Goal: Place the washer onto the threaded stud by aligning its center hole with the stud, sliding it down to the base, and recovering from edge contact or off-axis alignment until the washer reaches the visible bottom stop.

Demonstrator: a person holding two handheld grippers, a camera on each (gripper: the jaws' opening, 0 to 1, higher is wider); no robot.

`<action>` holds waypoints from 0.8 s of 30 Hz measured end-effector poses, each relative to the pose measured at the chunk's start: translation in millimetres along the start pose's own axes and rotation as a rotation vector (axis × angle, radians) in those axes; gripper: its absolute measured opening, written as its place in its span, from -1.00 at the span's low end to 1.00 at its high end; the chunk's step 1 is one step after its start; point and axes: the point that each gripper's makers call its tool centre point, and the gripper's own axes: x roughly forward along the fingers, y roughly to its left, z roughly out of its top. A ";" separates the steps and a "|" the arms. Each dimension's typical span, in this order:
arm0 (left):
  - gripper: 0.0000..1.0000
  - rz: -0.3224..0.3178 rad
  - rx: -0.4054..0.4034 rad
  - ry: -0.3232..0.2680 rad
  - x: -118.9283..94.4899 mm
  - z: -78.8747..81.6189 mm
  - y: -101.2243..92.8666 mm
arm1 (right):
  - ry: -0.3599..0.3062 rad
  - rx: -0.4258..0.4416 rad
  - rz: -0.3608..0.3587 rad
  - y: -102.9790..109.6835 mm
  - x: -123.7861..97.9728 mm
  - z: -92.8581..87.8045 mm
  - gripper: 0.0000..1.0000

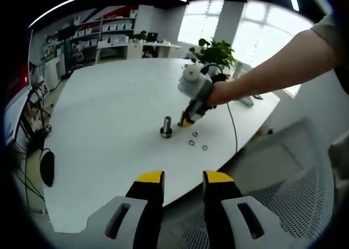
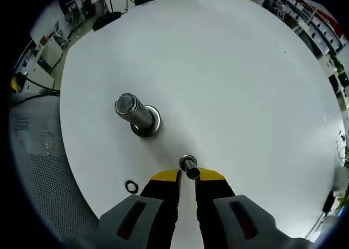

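The threaded stud (image 2: 132, 110) stands upright on its round base on the white table (image 2: 229, 69); it also appears as the stud (image 1: 166, 126) in the left gripper view. My right gripper (image 2: 188, 174) is shut on a small metal washer (image 2: 188, 166) pinched between its yellow tips, low over the table and a short way to one side of the stud. The right gripper (image 1: 189, 120), held by a person's arm, also shows in the left gripper view, just right of the stud. My left gripper (image 1: 184, 178) stays back at the table's near edge, open, nothing between its jaws.
Three spare washers (image 1: 192, 143) lie on the table close to the right gripper, and one dark washer (image 2: 131, 186) shows near the table edge. A potted plant (image 1: 215, 53) stands at the far side. A mesh chair (image 1: 283, 194) sits by the near edge, and cables (image 1: 32, 129) hang at the left.
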 end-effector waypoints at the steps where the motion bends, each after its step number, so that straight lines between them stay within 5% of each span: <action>1: -0.48 0.000 0.001 0.000 0.0 0.2 0.0 | -0.001 0.004 -0.001 0.0 0.0 -0.5 -0.73; 24: -0.49 -0.006 0.011 -0.010 -0.7 1.8 -1.7 | -0.001 0.002 -0.005 19.4 -32.0 -41.0 -0.62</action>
